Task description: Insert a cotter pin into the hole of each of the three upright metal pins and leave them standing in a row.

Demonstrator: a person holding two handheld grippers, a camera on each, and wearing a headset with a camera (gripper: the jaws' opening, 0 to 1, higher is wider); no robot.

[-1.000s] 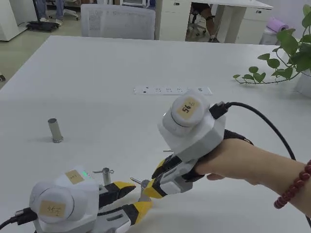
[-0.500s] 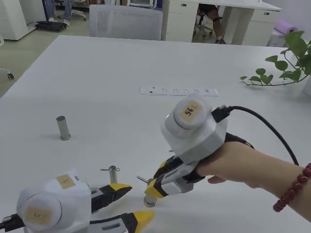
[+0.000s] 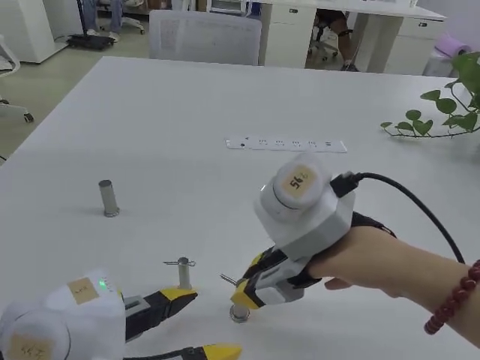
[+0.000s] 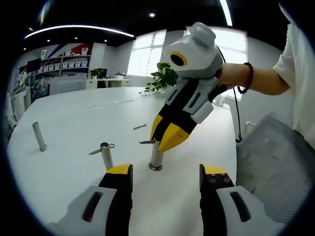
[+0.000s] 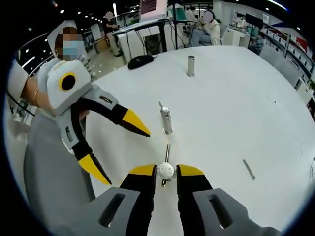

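Note:
Three upright metal pins stand on the white table. The far pin [image 3: 109,198] [image 4: 39,136] [image 5: 190,65] is bare. The middle pin [image 3: 184,272] [image 4: 106,155] [image 5: 166,119] carries a cotter pin through its top. The near pin [image 3: 239,311] [image 4: 156,158] [image 5: 165,170] sits under my right gripper [image 3: 244,289] [image 4: 170,136] [image 5: 166,173], which is shut on a cotter pin [image 3: 227,280] [image 4: 146,142] [image 5: 167,152] sticking out sideways from that pin's top. My left gripper [image 3: 184,324] [image 4: 166,178] [image 5: 115,146] is open, a little short of the near pin and holding nothing.
A loose cotter pin [image 4: 139,127] [image 5: 248,168] lies flat on the table [image 3: 187,127]. A white power strip [image 3: 285,144] lies farther back. A potted plant [image 3: 442,105] hangs over the right edge. A chair [image 3: 206,36] stands behind the table.
My left gripper has let go of the near pin and drawn back toward me, open. The right gripper stays at the pin's top with the cotter pin.

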